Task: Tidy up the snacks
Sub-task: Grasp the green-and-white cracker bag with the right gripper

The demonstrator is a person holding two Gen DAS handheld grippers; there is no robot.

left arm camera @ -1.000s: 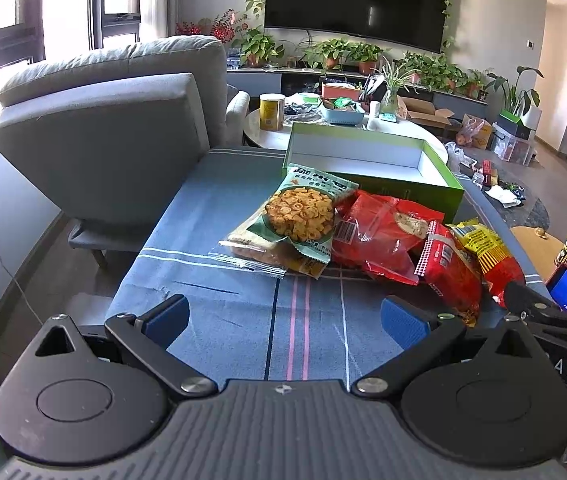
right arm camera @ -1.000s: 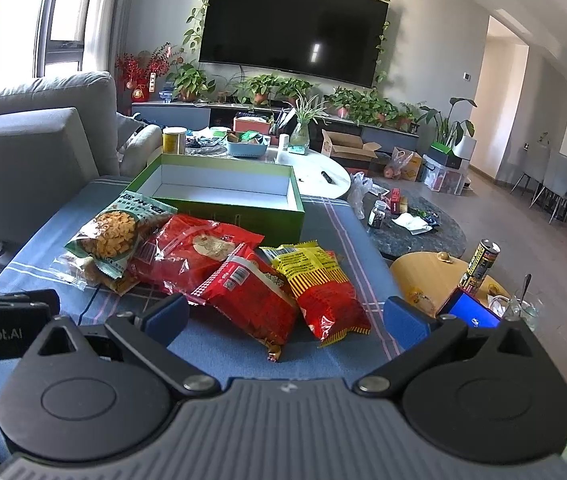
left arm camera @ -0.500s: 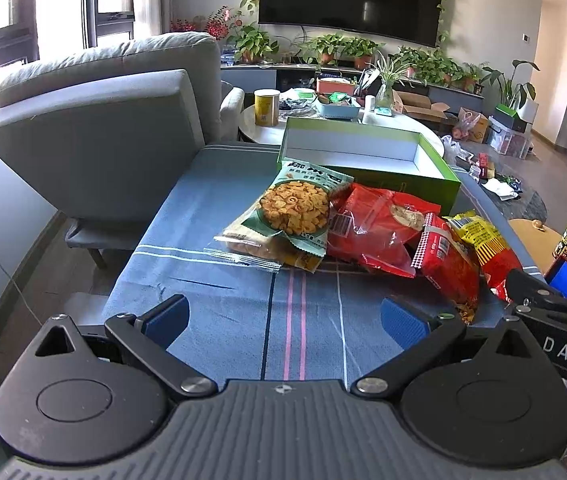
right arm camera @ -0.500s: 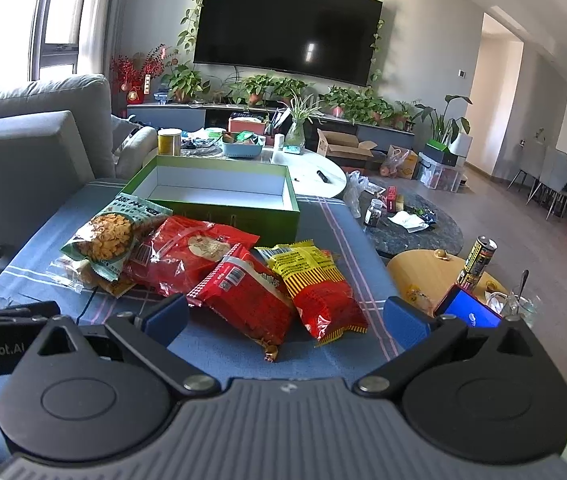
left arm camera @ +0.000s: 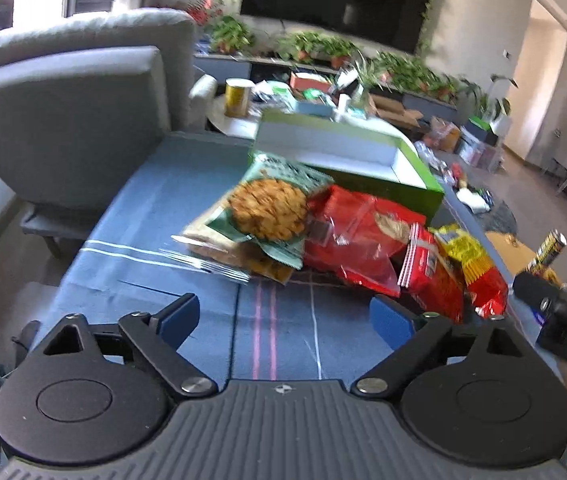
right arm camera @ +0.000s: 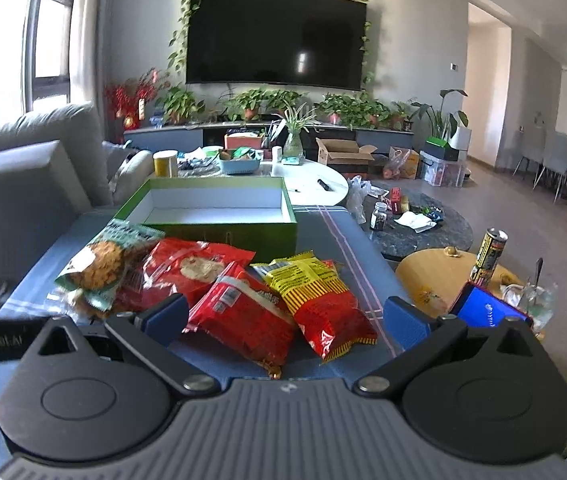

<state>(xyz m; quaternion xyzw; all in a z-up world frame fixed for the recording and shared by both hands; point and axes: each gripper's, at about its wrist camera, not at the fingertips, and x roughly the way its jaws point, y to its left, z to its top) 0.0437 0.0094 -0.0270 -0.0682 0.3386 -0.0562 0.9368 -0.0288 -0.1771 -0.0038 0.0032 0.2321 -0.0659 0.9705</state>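
Left gripper [left arm camera: 283, 318] dips closer toward green snack bag [left arm camera: 267, 210], jaws just narrowing, nothing between. Right gripper [right arm camera: 283, 314] spread wide, hovering over red bag [right arm camera: 243, 312] and yellow bag [right arm camera: 315, 296]. Green box [right arm camera: 219, 232] far side, empty. Nothing packed yet; every bag left.
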